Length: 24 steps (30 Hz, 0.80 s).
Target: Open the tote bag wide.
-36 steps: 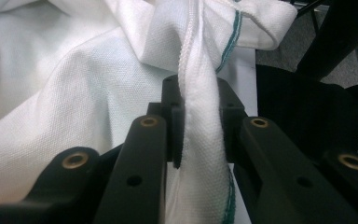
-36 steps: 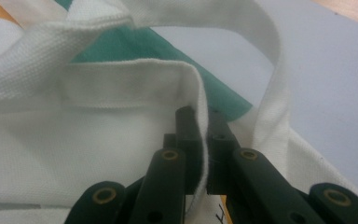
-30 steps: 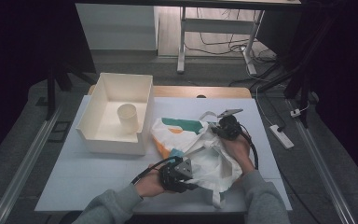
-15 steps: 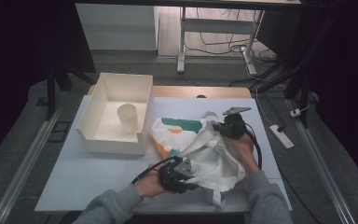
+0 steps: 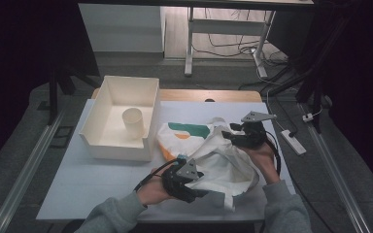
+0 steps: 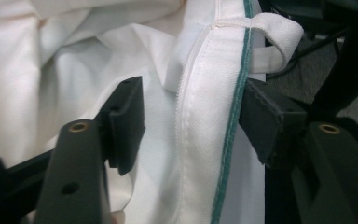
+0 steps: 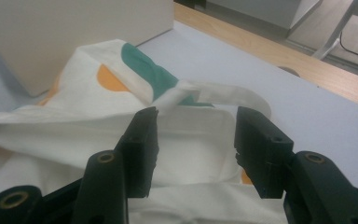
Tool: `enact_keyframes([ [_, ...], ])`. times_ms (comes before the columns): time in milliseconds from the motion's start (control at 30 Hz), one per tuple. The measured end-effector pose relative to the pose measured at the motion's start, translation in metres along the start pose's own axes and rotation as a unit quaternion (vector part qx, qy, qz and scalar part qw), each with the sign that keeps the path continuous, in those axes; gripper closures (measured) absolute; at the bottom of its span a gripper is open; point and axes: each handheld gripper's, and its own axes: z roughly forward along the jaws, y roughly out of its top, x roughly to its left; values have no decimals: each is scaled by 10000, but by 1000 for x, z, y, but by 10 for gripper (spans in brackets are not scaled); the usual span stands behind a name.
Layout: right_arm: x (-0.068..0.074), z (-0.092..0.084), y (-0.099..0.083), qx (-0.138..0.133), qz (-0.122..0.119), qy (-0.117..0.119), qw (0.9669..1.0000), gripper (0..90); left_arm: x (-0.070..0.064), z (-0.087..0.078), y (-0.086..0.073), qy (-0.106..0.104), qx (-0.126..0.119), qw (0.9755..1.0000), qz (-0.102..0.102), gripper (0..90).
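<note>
- Lying crumpled on the table point(image 5: 77, 194), beside the white box point(image 5: 121, 119), the cloth bag point(image 5: 223, 160) is seen;
- the left gripper point(image 6: 191, 126) has just been opening; the seamed hem point(image 6: 214, 140) stands between its jaws, no longer pressed;
- the right gripper point(image 7: 196, 144) has just been opening too, nothing being gripped;
- the bag is judged released.

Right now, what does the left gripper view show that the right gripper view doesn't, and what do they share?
Left gripper view: the white cloth bag's zipper seam with green piping running between the left claw, plus a white fabric loop.
Right gripper view: the bag's green and orange print, the cream box wall and the pale tabletop.
Both: the same white cloth bag between open claw jaws, unpinched.
</note>
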Motion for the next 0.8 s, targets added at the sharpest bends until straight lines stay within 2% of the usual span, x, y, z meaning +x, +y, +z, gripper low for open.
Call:
enact_keyframes([
  [33,2,-3,0,-14,-20,9,10000,494,1,-4,0,-46,-119,9999,-93,374],
  [133,7,-10,-2,-23,-45,43,10000,494,6,-16,2,55,-405,9987,-295,384],
  [333,17,-16,-8,19,-110,90,9999,494,19,-31,5,338,-587,9962,-550,377],
  [533,30,-22,-13,-20,-70,249,9997,494,40,-32,8,591,-558,9933,-824,374],
  [700,47,-28,-16,29,-223,312,9993,494,59,-29,12,706,-442,9911,-1038,367],
  [800,54,-33,-17,6,-248,347,9991,494,70,-24,17,805,-335,9905,-1067,364],
])
